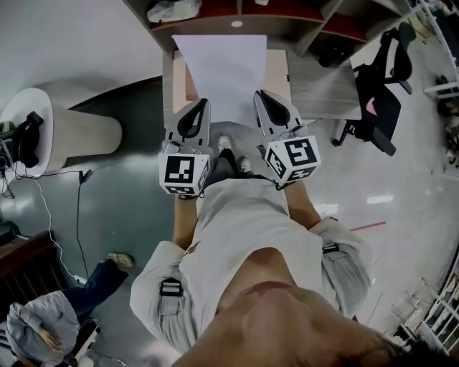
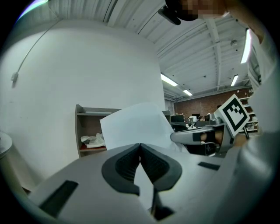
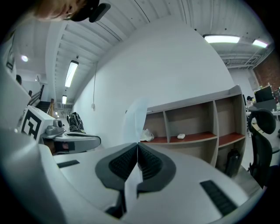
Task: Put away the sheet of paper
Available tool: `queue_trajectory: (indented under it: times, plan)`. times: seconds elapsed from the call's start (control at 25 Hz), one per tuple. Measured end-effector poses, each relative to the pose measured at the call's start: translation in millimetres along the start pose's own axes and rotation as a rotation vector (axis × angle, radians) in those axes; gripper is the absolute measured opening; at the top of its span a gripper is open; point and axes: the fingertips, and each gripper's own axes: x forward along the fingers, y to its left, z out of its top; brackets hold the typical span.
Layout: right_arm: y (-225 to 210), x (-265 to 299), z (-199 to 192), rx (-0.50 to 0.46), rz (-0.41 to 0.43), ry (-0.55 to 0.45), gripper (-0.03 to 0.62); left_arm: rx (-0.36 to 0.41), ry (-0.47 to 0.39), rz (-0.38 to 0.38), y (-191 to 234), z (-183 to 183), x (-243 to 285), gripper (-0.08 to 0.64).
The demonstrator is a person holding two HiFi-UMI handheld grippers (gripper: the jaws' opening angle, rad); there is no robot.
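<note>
A white sheet of paper [image 1: 224, 72] hangs in the air between both grippers, above a small table. My left gripper [image 1: 202, 104] is shut on the sheet's near left edge, and my right gripper [image 1: 259, 95] is shut on its near right edge. In the left gripper view the sheet of paper [image 2: 135, 124] rises from the closed jaws of the left gripper [image 2: 140, 145] and spreads wide. Seen from the right gripper view, the sheet of paper [image 3: 134, 120] stands almost edge-on, clamped in the right gripper [image 3: 138, 144].
A wooden shelf unit [image 1: 287, 18] stands past the sheet, with crumpled white material [image 1: 172, 10] in one bay. The small table [image 1: 323, 86] lies under the paper. A black office chair [image 1: 380, 93] is at the right, a round white stand [image 1: 43, 129] at the left.
</note>
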Motion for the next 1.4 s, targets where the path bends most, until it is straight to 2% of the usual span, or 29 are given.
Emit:
queue_trajectory:
  times: [0.32,0.68,0.96,1.4]
  plan:
    - [-13,33,18,-0.028,-0.024,-0.019,0.02,0.006,-0.038,-0.034,25,15,36,0.021]
    - [-26,74,7,-0.018,-0.03,0.028,0.02,-0.023,-0.014,-0.057,53,3,70,0.021]
    - [-33,107,-20,0.0,-0.019,0.104,0.02,-0.043,0.042,-0.078,76,-29,98,0.021]
    - [-49,145,-83,0.034,-0.069,0.259,0.02,-0.099,0.141,-0.123,106,-95,132,0.021]
